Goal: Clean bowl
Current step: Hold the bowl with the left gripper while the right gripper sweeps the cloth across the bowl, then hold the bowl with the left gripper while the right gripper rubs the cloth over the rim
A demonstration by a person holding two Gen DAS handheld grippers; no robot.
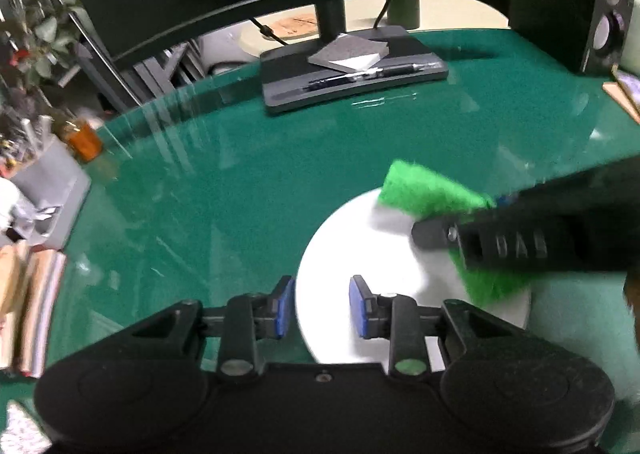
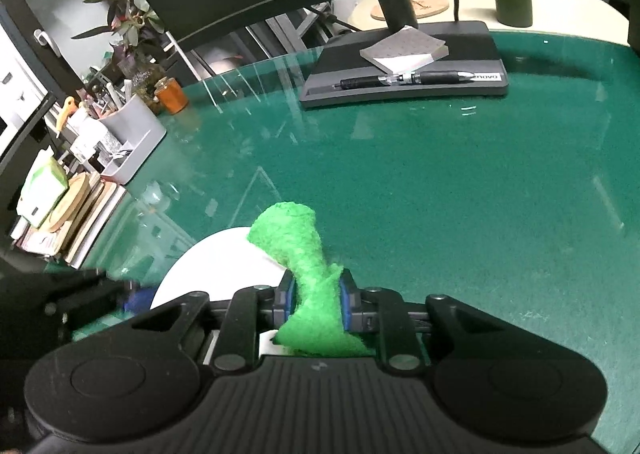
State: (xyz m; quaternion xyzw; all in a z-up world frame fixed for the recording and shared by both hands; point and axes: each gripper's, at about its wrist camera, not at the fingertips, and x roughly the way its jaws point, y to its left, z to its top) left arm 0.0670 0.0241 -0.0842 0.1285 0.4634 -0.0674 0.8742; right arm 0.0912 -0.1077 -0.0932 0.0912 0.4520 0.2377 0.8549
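Note:
A white bowl (image 1: 360, 250) sits on the green table; it also shows in the right wrist view (image 2: 216, 266). My left gripper (image 1: 322, 308) has its blue pads (image 1: 285, 306) astride the bowl's near-left rim, one outside, one inside, with a gap between pads and rim. My right gripper (image 2: 316, 304) is shut on a bright green cloth (image 2: 304, 254) and holds it over the bowl. In the left wrist view the right gripper (image 1: 432, 234) reaches in from the right with the cloth (image 1: 428, 190) inside the bowl.
A black monitor stand (image 2: 404, 66) with a pen and a notepad sits at the back. A grey organiser (image 2: 132, 134), an amber jar (image 2: 172, 96) and stacked books (image 2: 76, 214) line the left edge. A speaker (image 1: 608, 10) stands at the far right.

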